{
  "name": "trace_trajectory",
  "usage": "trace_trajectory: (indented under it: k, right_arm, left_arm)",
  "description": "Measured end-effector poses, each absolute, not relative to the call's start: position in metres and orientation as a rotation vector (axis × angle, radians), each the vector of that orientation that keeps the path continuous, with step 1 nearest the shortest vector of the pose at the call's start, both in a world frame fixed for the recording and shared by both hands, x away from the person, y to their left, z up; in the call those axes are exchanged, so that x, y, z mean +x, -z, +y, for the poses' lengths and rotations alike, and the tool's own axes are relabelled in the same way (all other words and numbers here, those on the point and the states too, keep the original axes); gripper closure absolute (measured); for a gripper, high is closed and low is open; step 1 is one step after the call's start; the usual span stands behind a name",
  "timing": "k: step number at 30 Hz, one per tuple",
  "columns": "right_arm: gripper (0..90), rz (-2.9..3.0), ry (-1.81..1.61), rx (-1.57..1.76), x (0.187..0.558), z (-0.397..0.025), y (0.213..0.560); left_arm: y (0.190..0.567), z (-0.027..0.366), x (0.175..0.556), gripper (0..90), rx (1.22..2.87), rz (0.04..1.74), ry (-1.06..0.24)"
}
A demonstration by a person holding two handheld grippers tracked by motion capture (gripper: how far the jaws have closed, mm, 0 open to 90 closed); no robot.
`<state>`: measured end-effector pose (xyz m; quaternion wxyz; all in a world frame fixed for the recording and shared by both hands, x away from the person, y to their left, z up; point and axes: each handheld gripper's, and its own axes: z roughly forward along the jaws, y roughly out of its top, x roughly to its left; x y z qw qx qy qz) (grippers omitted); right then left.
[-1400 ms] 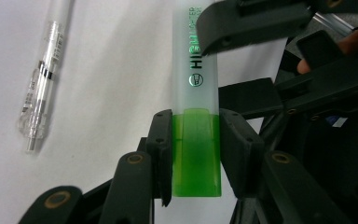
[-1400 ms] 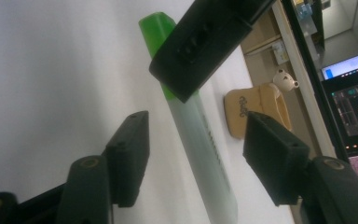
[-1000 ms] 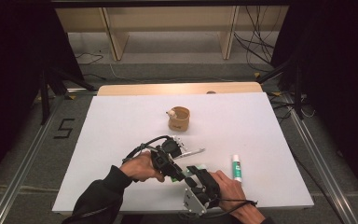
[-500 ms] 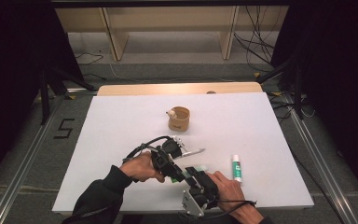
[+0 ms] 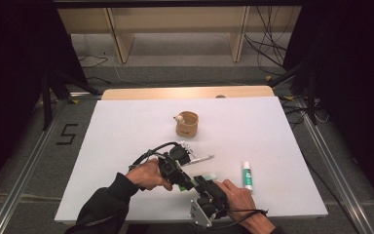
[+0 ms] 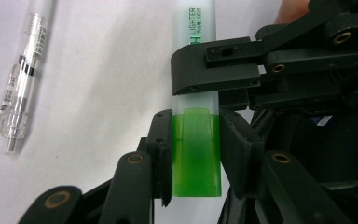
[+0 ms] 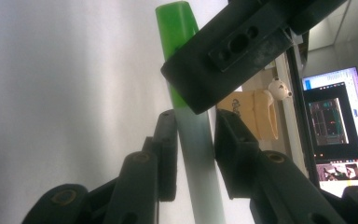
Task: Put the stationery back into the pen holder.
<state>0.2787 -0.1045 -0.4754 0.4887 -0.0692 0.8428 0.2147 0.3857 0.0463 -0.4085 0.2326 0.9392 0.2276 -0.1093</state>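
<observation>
A highlighter with a white barrel (image 6: 193, 28) and a green cap (image 6: 196, 158) hangs just above the white table between both grippers. My left gripper (image 6: 196, 126) is shut on the green cap. My right gripper (image 7: 193, 123) is shut on the pale barrel (image 7: 200, 177), with the green cap (image 7: 177, 37) beyond it. In the high view the left gripper (image 5: 177, 170) and right gripper (image 5: 207, 189) meet near the table's front edge, with the highlighter (image 5: 205, 177) between them.
A clear pen (image 6: 21, 88) lies on the table beside the highlighter, also visible as the clear pen (image 5: 199, 159). A glue stick (image 5: 247, 175) lies to the right. A tan cup (image 5: 187, 124) stands mid-table. The white table sheet (image 5: 126, 126) spreads to the left.
</observation>
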Motion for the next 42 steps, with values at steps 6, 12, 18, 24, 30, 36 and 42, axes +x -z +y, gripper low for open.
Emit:
trace_trajectory:
  k: [6,12,18,24,30,36,42]
  right_arm:
    - [73.8,2.051,-0.503,-0.187,0.278,-0.104,0.477]
    - [75.9,2.049,-0.497,-0.208,0.278,-0.105,0.478]
    - [77.2,2.055,-0.506,-0.204,0.277,-0.106,0.476]
    - [77.2,2.056,-0.521,-0.173,0.279,-0.109,0.475]
    - [77.2,2.057,-0.559,-0.121,0.283,-0.115,0.47]
    - [77.2,2.065,-0.61,-0.043,0.29,-0.125,0.463]
    - [77.2,2.08,-0.673,0.04,0.296,-0.132,0.458]
  left_arm:
    - [0.409,0.046,0.387,66.2,2.575,0.634,0.313]
    - [0.409,0.046,0.388,66.0,2.577,0.639,0.328]
    - [0.406,0.048,0.387,63.9,2.561,0.644,0.335]
    - [0.395,0.056,0.387,42.8,2.522,0.671,0.255]
    - [0.393,0.07,0.388,29.2,2.447,0.719,0.173]
    - [0.392,0.088,0.387,22.6,2.368,0.723,0.096]
    - [0.395,0.107,0.385,18.9,2.278,0.77,0.006]
